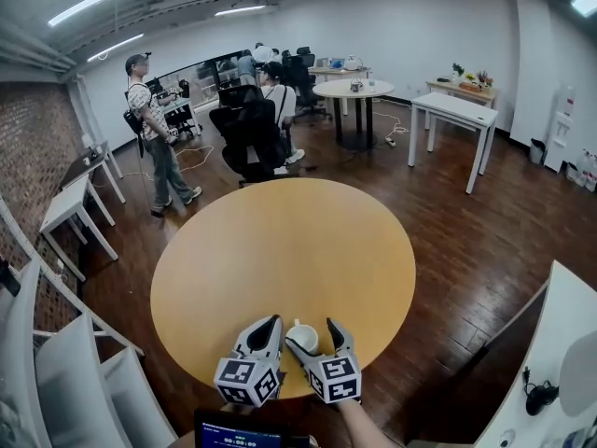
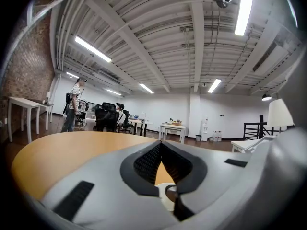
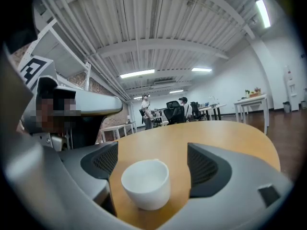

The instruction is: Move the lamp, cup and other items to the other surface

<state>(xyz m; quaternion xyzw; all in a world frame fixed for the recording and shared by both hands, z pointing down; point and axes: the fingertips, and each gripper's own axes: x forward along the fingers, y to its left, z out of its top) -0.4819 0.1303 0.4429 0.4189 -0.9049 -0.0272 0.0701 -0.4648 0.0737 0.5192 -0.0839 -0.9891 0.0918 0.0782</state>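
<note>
A small white cup point(image 1: 300, 336) stands upright near the front edge of the round wooden table point(image 1: 280, 250). My right gripper point(image 1: 311, 333) is open, one jaw on each side of the cup. In the right gripper view the cup point(image 3: 145, 182) sits between the jaws with clear gaps to both pads point(image 3: 204, 166). My left gripper point(image 1: 271, 324) is shut with nothing in it, just left of the cup. Its view shows the closed jaws point(image 2: 161, 151) and a part of the cup's rim point(image 2: 168, 195) below them. A white lamp shade point(image 2: 279, 114) shows at the right of that view.
A white surface point(image 1: 560, 343) lies to the right with a black object point(image 1: 534, 396) on it. White frames and shelves point(image 1: 56, 343) stand to the left. Several people, office chairs and other tables point(image 1: 354, 90) are at the back, with dark wood floor around.
</note>
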